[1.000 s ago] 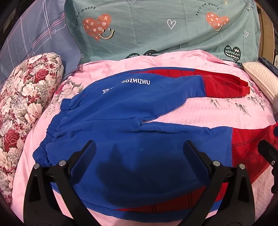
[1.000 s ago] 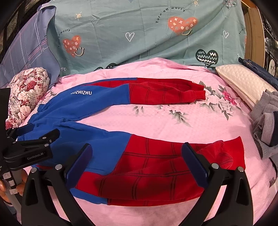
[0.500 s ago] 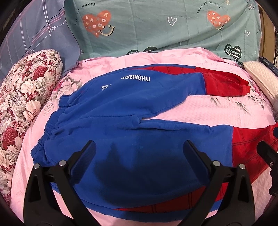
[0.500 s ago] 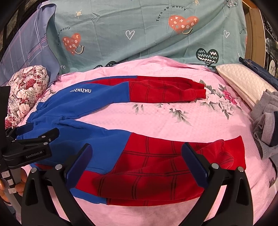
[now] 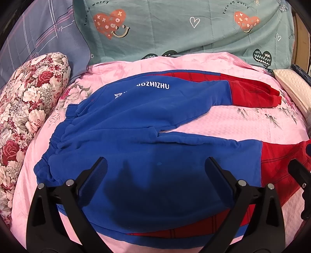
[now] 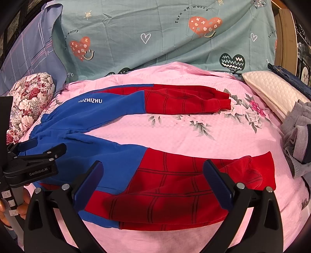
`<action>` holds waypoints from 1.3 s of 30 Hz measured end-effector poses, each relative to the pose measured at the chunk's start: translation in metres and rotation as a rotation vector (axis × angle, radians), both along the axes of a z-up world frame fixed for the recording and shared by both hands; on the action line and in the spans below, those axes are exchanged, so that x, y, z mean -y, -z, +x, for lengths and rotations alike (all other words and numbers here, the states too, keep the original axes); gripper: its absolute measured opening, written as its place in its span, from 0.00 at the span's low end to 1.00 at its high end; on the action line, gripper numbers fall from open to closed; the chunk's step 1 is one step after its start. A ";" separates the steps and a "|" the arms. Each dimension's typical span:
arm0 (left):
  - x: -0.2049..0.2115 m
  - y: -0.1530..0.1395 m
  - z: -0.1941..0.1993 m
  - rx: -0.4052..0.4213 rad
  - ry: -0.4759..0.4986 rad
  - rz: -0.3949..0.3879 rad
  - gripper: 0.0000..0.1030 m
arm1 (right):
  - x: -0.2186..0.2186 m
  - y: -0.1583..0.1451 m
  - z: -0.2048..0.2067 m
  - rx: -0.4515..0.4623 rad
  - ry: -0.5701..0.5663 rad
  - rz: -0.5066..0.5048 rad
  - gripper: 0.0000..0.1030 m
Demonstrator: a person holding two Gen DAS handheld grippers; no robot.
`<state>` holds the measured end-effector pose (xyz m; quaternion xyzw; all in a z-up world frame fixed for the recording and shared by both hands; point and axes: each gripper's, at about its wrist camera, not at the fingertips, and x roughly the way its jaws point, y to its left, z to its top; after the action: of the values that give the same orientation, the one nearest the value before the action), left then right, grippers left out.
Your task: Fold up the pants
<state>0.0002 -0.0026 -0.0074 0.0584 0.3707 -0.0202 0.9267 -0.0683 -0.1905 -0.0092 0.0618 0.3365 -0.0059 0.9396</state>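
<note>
While the pants (image 5: pixel 147 151) lie spread flat on the pink bedspread (image 6: pixel 194 132), legs apart and waistband toward the floral pillow (image 5: pixel 25 109), the left gripper (image 5: pixel 155 175) and right gripper (image 6: pixel 153 175) hover over the near leg, both spread wide, gripping nothing.

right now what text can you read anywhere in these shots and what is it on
"OZHIZHU", first letter unclear: white print on the pants, blue part.
"Turn off worry": green heart-print sheet, repeated.
"GenRobot.AI": left gripper body, seen from the right wrist view.
Small white labels on the left gripper handle: too small to read.
</note>
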 end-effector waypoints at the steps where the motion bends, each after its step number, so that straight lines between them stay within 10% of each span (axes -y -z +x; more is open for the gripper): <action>1: 0.000 0.000 0.000 0.000 0.000 -0.001 0.98 | 0.000 0.000 0.000 -0.001 0.000 0.001 0.99; 39: 0.000 0.002 0.000 -0.013 -0.007 -0.005 0.98 | -0.004 0.000 -0.001 -0.005 -0.019 -0.001 0.99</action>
<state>0.0005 -0.0028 -0.0094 0.0545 0.3767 -0.0183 0.9245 -0.0689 -0.1867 -0.0088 0.0581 0.3393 0.0029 0.9389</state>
